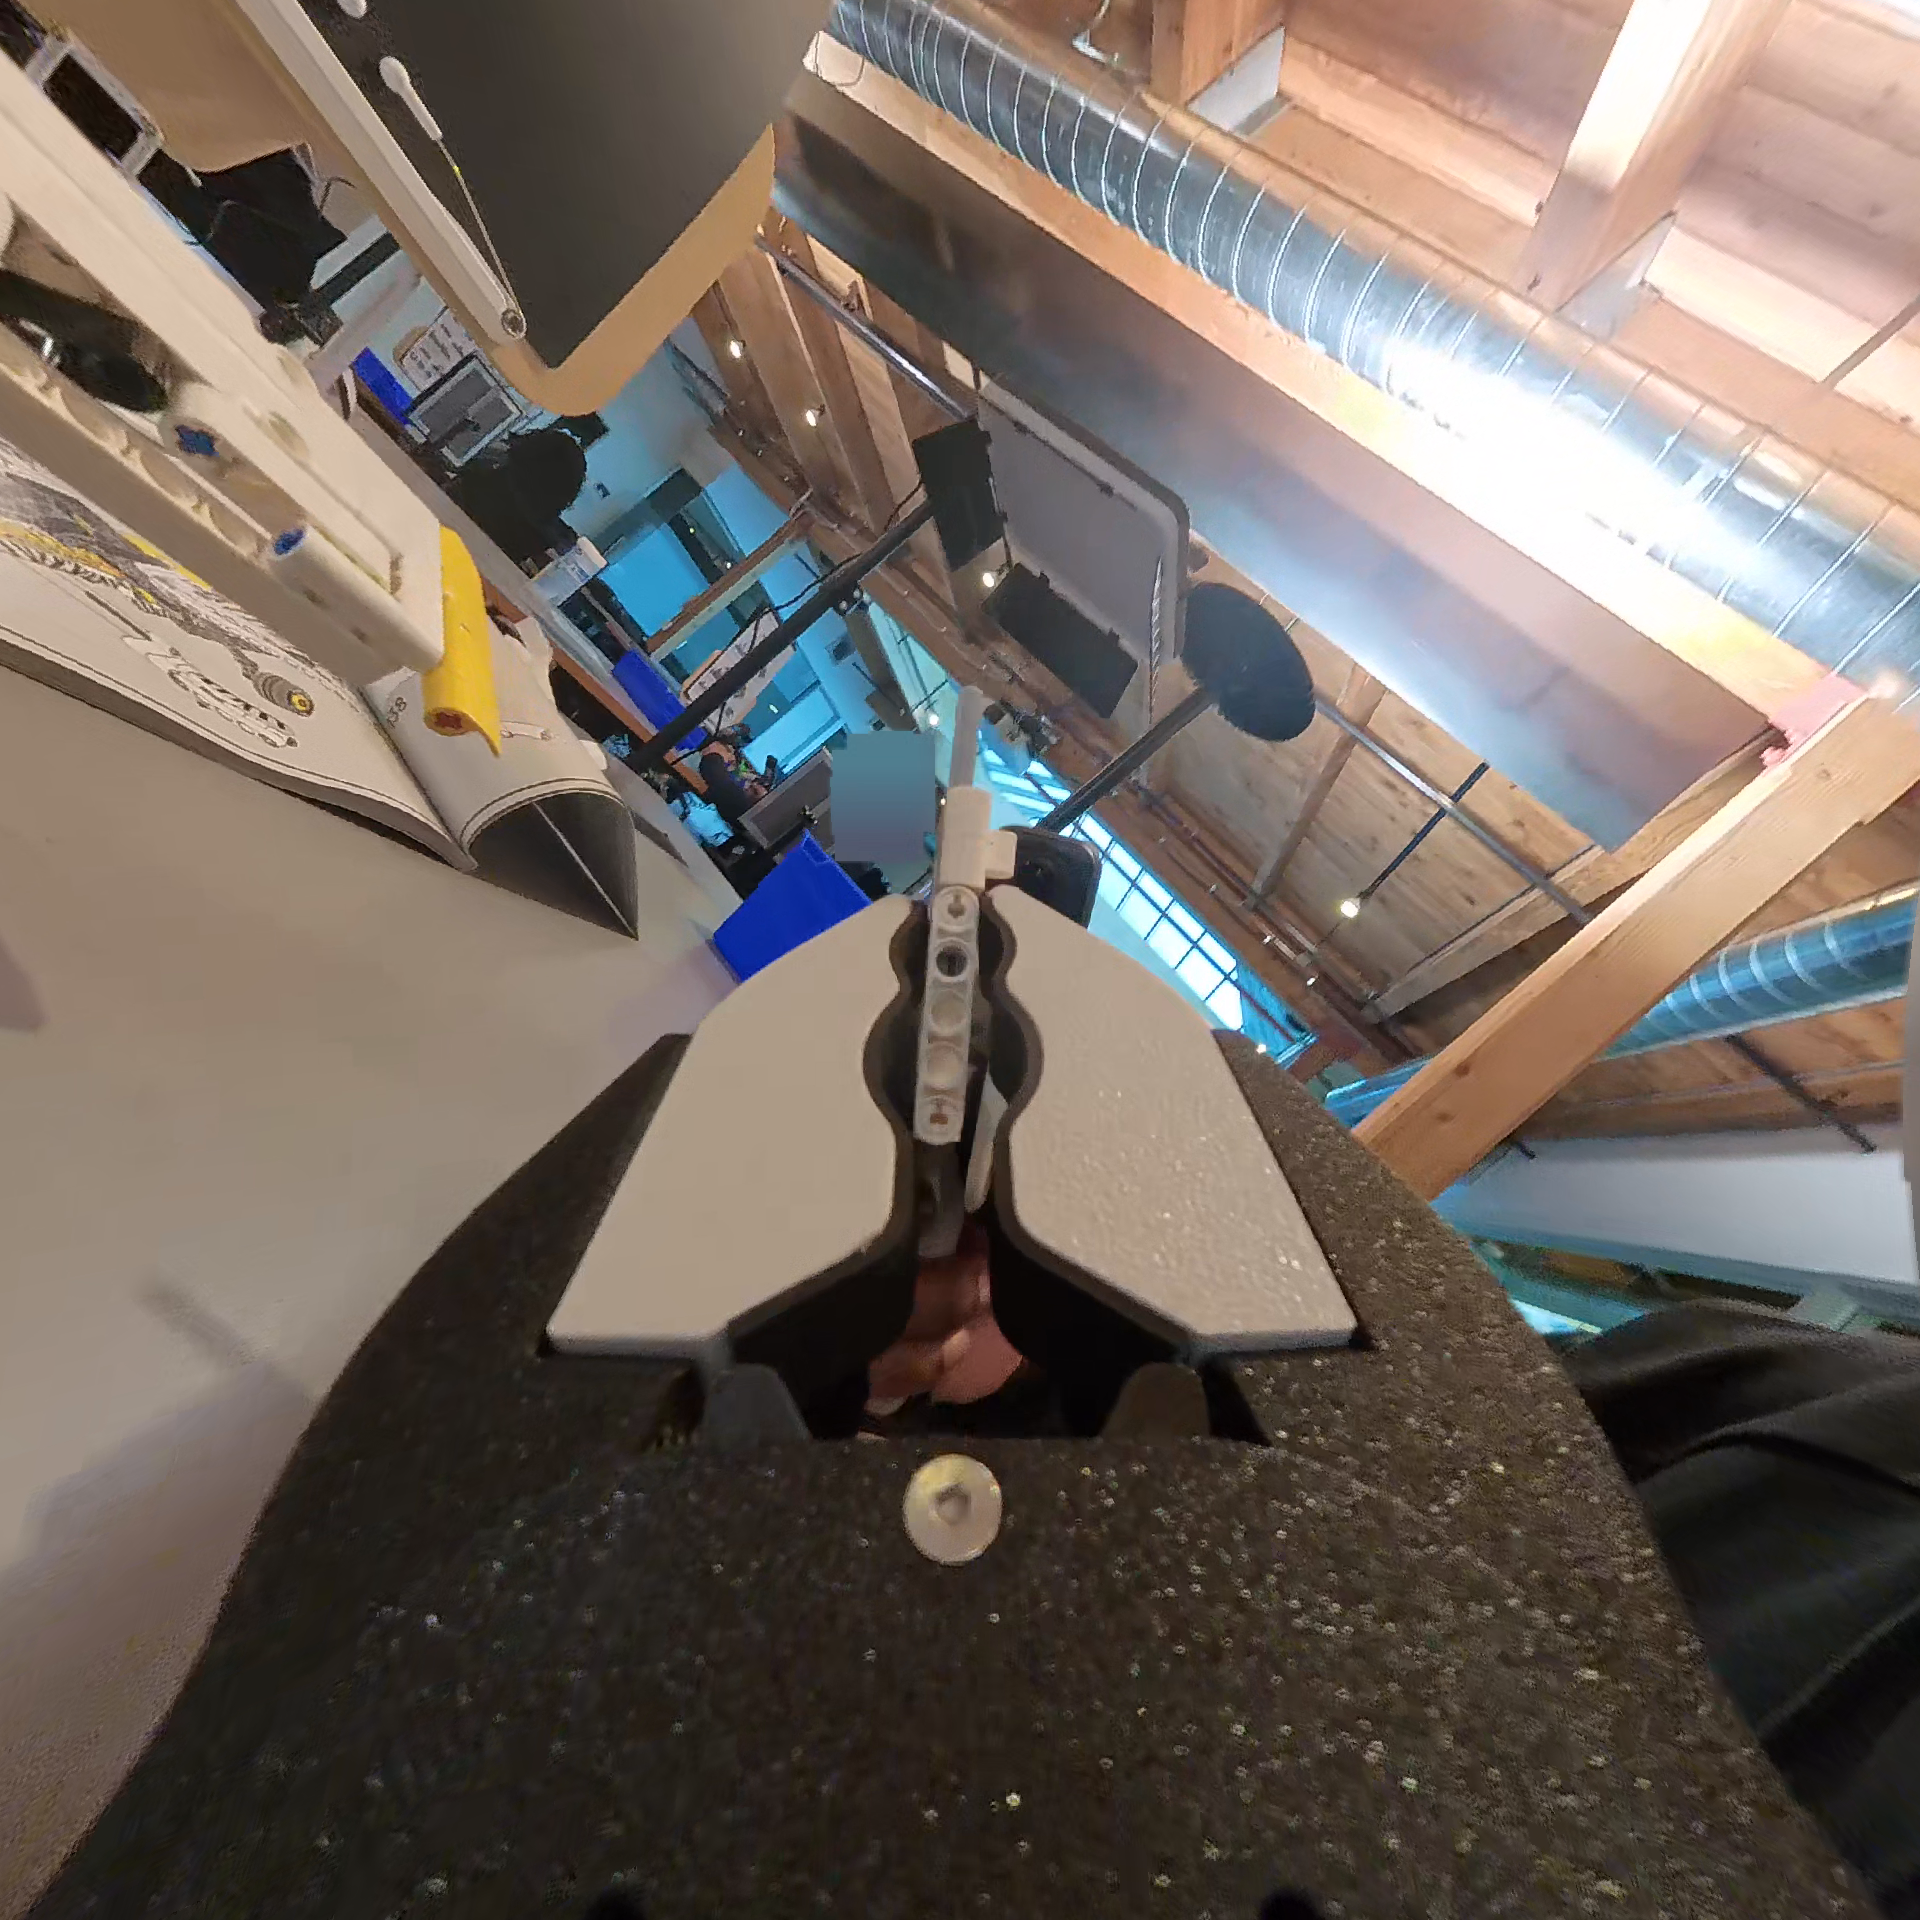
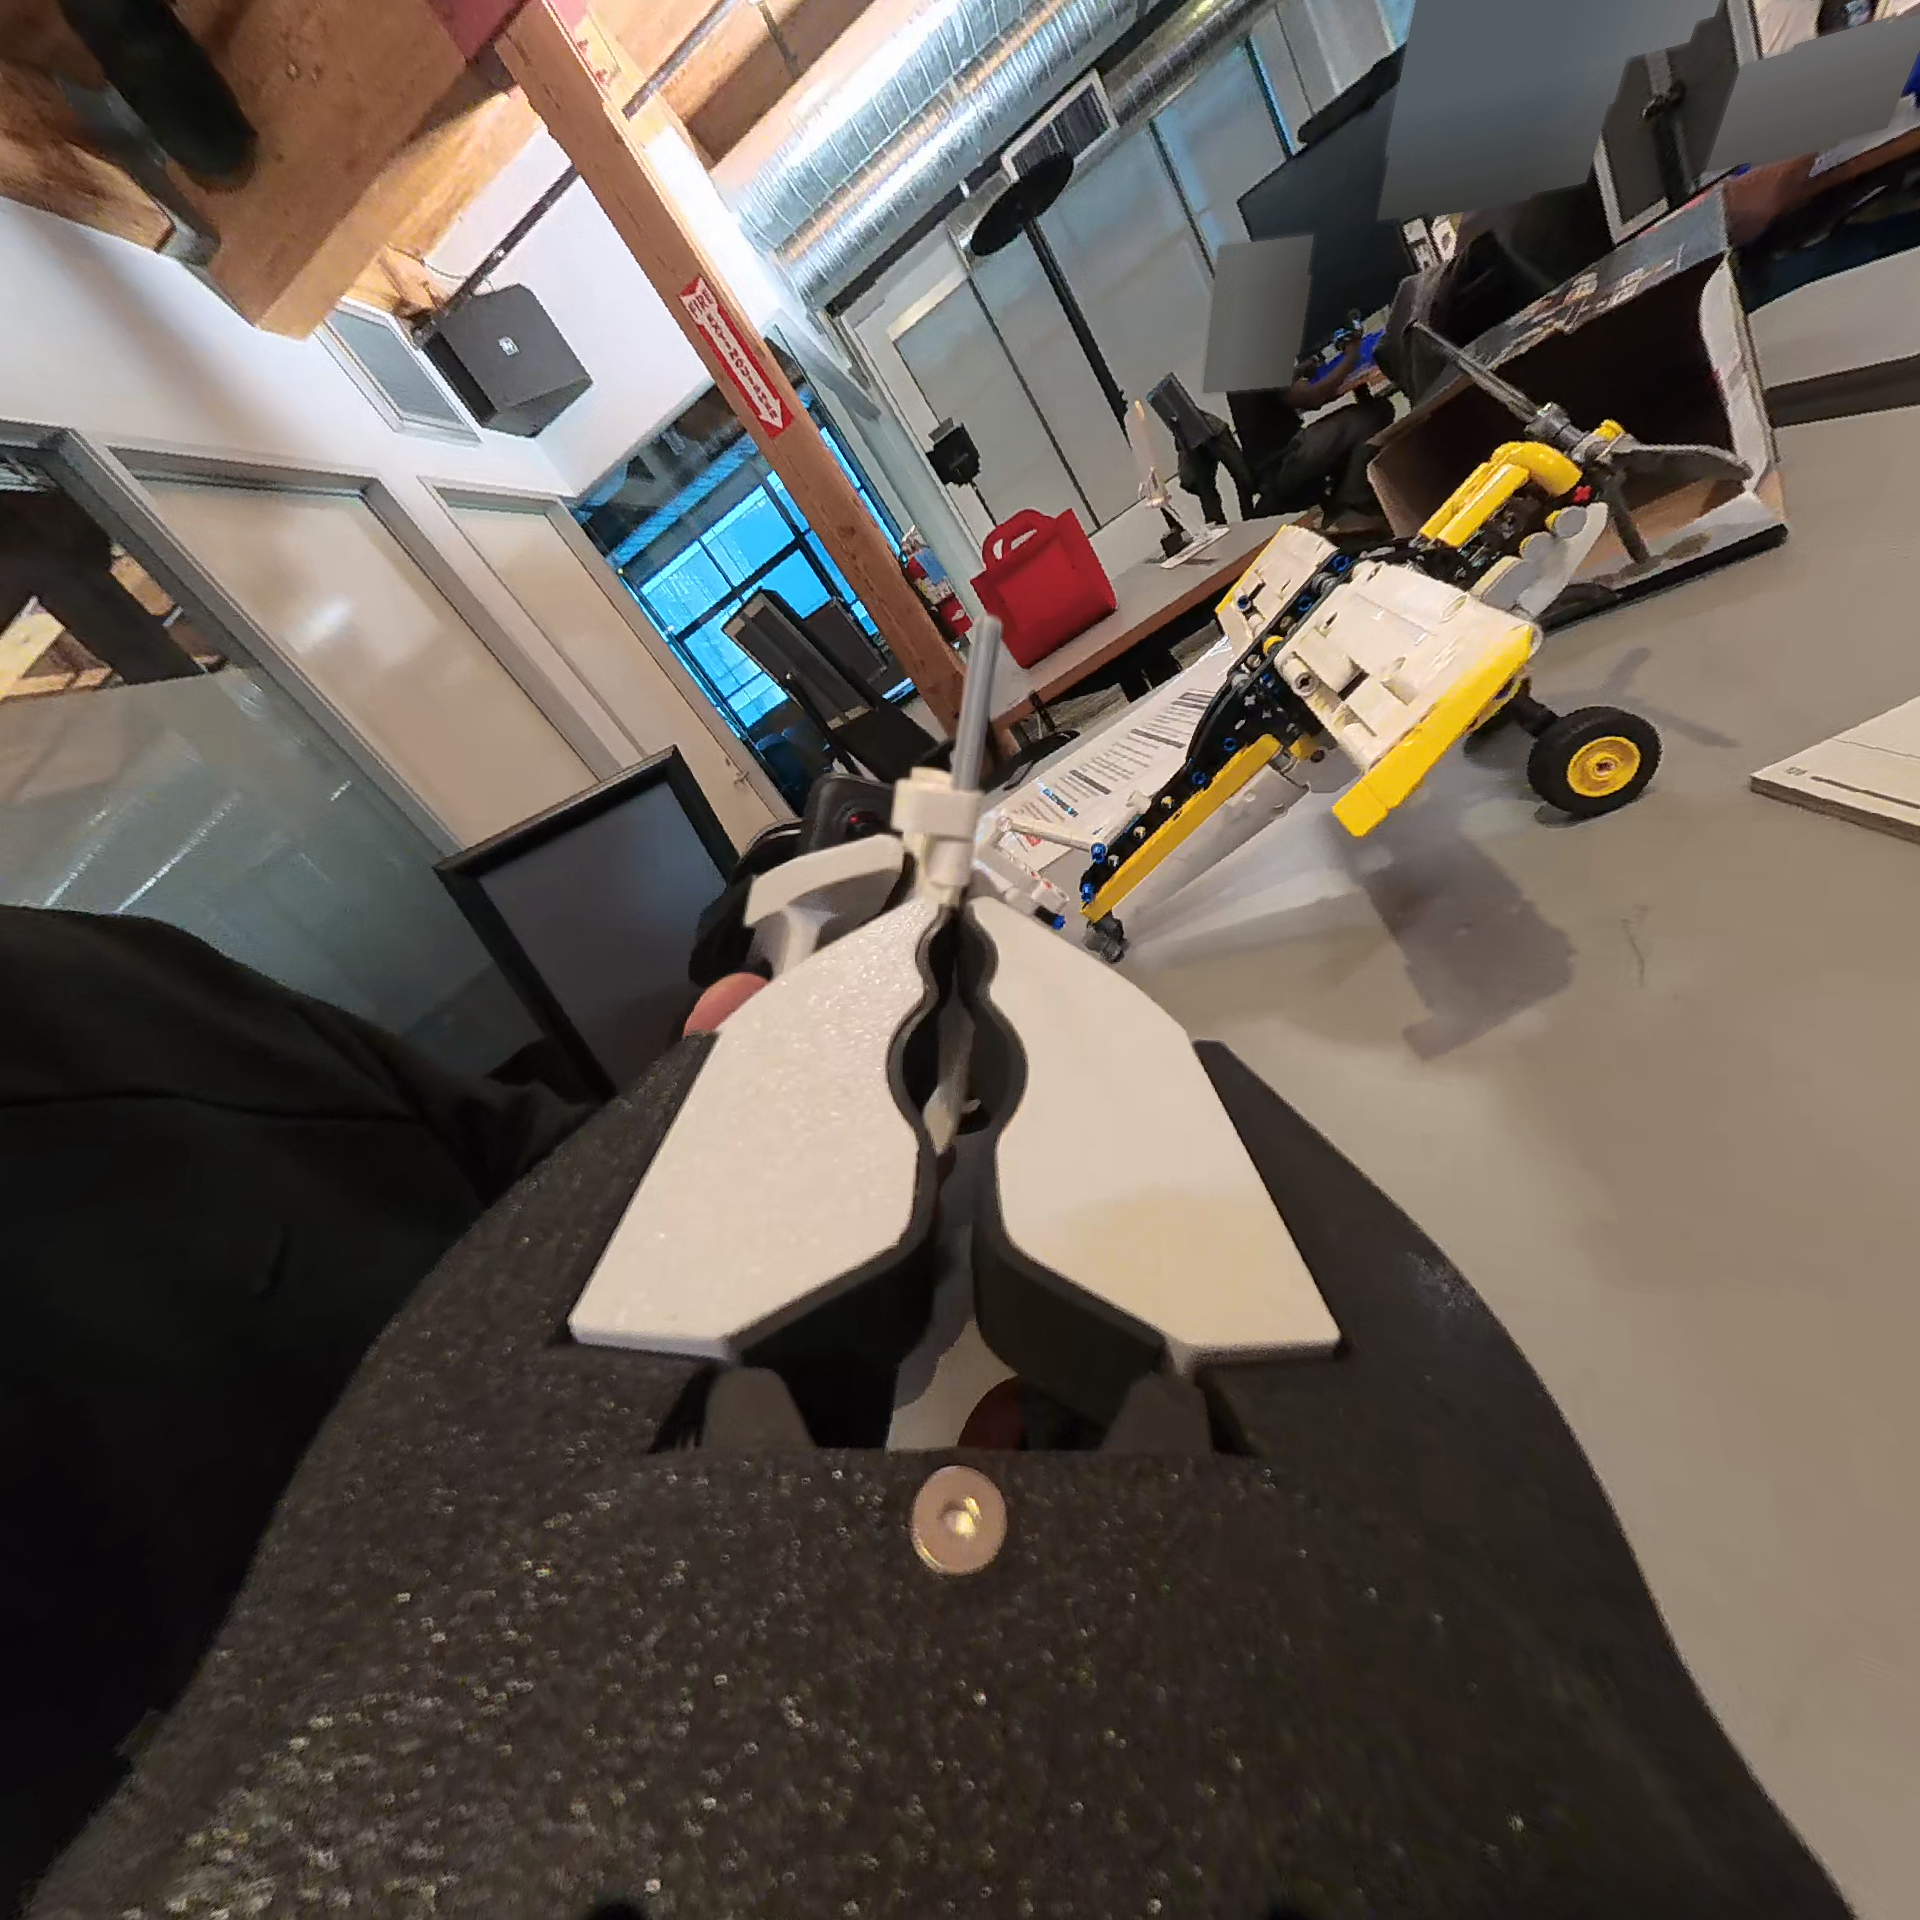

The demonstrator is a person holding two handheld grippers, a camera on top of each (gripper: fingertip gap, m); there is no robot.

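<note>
My left gripper (image 1: 951, 899) is shut on a white perforated beam (image 1: 943, 1018) that stands up between its pads. A white connector (image 1: 971, 831) sits on the beam's top end, and a thin grey axle (image 1: 964, 738) sticks up out of it. In the right wrist view, my right gripper (image 2: 951, 914) is shut, and its tips meet just under the same white connector (image 2: 935, 816) and axle (image 2: 977, 707). I cannot tell whether its tips pinch any part. A finger of the left gripper (image 2: 805, 894) shows close beside it on the left.
A white and yellow brick-built plane (image 2: 1392, 644) with a black wheel (image 2: 1595, 764) stands on the grey table (image 2: 1558, 1143). Behind it is an open cardboard box (image 2: 1621, 395). A printed sheet (image 2: 1122, 758) and an open booklet (image 1: 208, 665) lie on the table. A yellow piece (image 1: 462, 644) lies on the booklet. My left and right fingertips are right by each other.
</note>
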